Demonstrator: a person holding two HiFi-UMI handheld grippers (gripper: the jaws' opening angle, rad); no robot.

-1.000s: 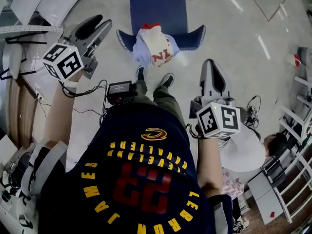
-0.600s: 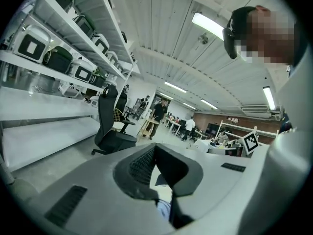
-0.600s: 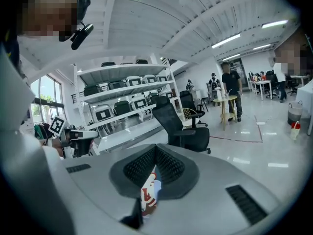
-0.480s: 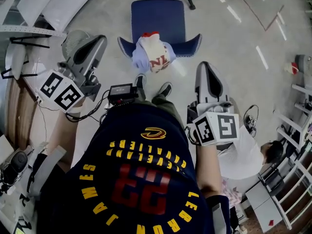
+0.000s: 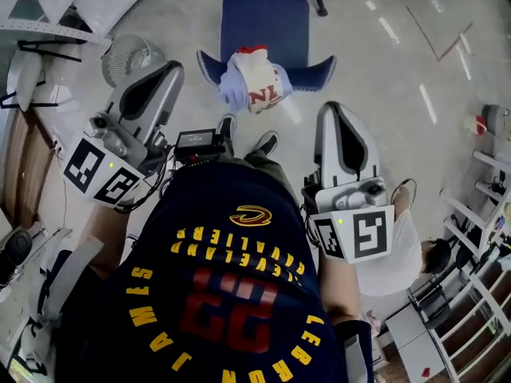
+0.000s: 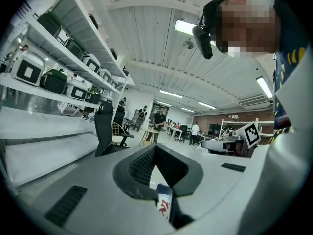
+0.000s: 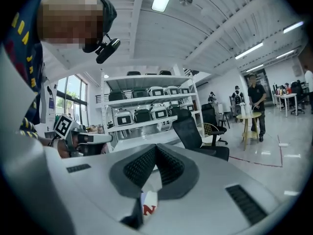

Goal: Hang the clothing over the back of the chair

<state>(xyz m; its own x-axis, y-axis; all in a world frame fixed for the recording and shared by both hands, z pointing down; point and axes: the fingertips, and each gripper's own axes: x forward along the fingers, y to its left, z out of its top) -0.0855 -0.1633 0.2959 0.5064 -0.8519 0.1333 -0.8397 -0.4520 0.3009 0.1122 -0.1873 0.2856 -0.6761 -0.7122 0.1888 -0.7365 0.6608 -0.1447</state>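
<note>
While a person in a dark jersey (image 5: pixel 231 294) with yellow lettering stood facing it, the white clothing (image 5: pixel 254 86) with red lettering lay bunched on the curved back of a blue chair (image 5: pixel 263 22) at the top centre of the head view. The chair's seat ran away toward the upper edge. The bundle sat in the middle of the backrest, with a pale blue fold hanging at its left side.

The left gripper (image 5: pixel 169 74) was raised at the left of the frame and the right gripper (image 5: pixel 336 112) at the right. Both were well apart from the garment and pointed toward the chair. Each carried a marker cube (image 5: pixel 100 174) at its near end.

In the left gripper view, the dark ribbed fingers (image 6: pixel 144 164) were clenched together at the tips with nothing caught between them. The clothing showed far below through the gap behind them. The right gripper view showed the same: its fingers (image 7: pixel 141 166) met at the tips and held nothing, with a scrap of the white and red garment visible beneath.

The person's shoes (image 5: pixel 228 124) stood on the pale floor (image 5: pixel 383 78) just below the chair in the picture. A small black box (image 5: pixel 198 144) with cables hung at the waist. White shelves (image 6: pixel 58 67) loaded with cases lined the left of the left gripper view.
</note>
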